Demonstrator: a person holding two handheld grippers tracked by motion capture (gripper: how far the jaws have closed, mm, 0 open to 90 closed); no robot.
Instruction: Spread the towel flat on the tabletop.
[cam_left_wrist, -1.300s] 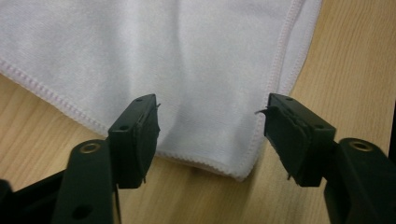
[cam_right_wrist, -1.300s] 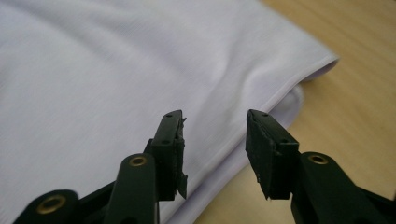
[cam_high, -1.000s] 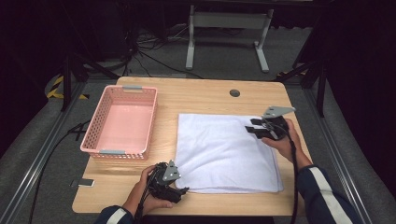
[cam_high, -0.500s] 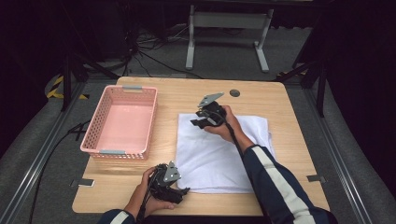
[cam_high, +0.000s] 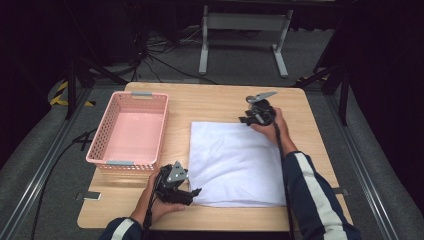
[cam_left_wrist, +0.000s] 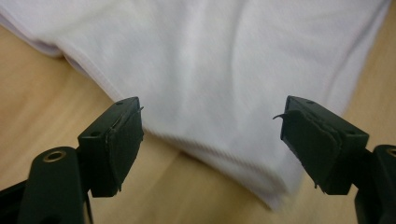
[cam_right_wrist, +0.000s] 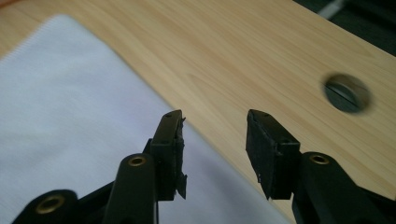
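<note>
High view: folded white cloth (cam_high: 235, 165) lies flat on the light wooden table (cam_high: 210, 102), right of the pink plastic lattice basket (cam_high: 131, 131). Left gripper (cam_high: 192, 192) sits at the cloth's near left corner, jaws spread wide and just narrowing, nothing pinched. Right gripper (cam_high: 243, 120) hovers over the far edge, jaws partly apart, empty.

The wooden table (cam_high: 215, 102) carries one white folded cloth (cam_high: 235, 165) and one pink plastic basket (cam_high: 129, 130). Two handheld grippers are present, the left gripper (cam_high: 192, 192) and the right gripper (cam_high: 246, 117), one in each of two hands. One round hole (cam_right_wrist: 348, 93) sits in the tabletop.
</note>
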